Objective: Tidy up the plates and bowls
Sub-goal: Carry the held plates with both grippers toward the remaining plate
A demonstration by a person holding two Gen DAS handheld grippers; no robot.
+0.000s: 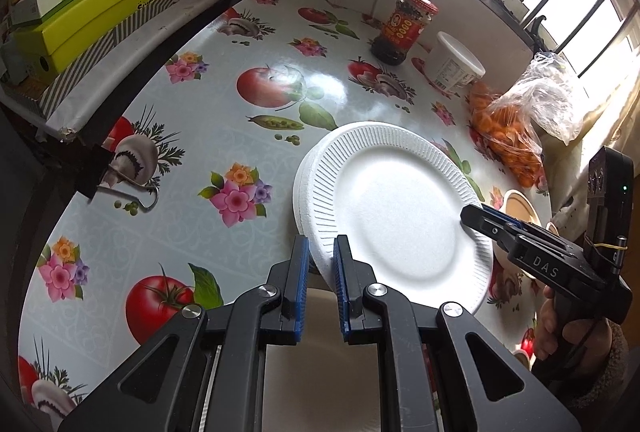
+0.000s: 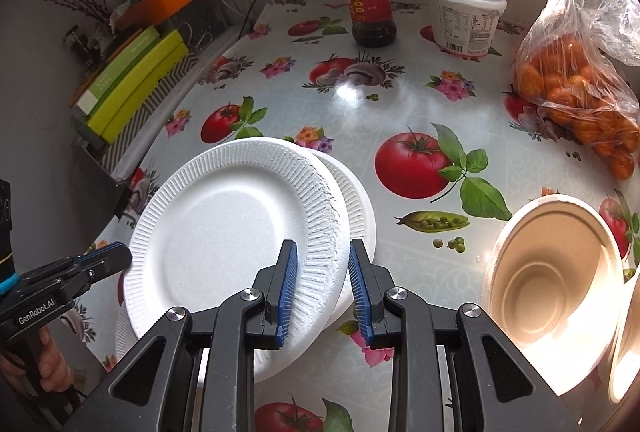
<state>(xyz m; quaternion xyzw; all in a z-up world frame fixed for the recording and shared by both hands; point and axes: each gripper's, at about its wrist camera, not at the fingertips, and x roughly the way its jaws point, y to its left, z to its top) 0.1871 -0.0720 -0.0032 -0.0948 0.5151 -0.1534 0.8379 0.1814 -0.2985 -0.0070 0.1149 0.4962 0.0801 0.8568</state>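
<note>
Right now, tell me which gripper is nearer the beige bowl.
Right. The right gripper sits at the top plate's rim with the beige bowl just beside it. The left gripper is at the opposite rim, with the plate between it and the bowl.

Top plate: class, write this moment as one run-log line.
left gripper: shut on top plate rim | right gripper: straddles opposite rim, grip unclear | lower plate: beneath, offset

My two wrist views, angled steeply down over the desk [image 1: 248,135]

Both sit close, facing the window wall, and share the top plate [image 1: 396,207] [image 2: 236,216].
</note>
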